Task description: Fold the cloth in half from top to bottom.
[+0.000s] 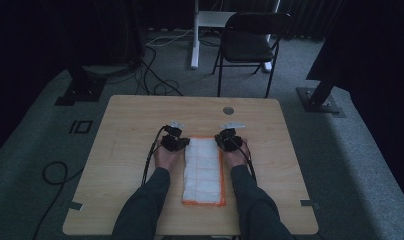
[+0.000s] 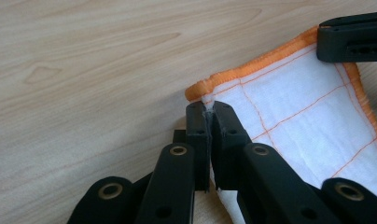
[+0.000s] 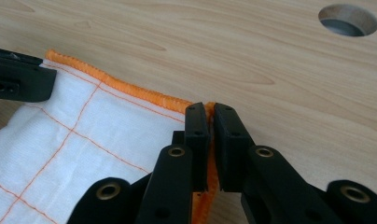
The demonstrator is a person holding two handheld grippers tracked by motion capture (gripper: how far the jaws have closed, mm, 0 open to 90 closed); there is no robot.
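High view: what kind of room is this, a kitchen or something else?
Probably a lab or recording studio, not a kitchen. A bare wooden table stands on grey carpet, cables trail across the floor, dark curtains hang around it, and a folding chair waits behind.

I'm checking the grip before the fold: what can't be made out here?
- Cloth layers: high view too dim and small to count.
- Corner under the left gripper: left gripper view, covered by its fingers.
- Right gripper: the edge it pinches is hidden between its fingers.
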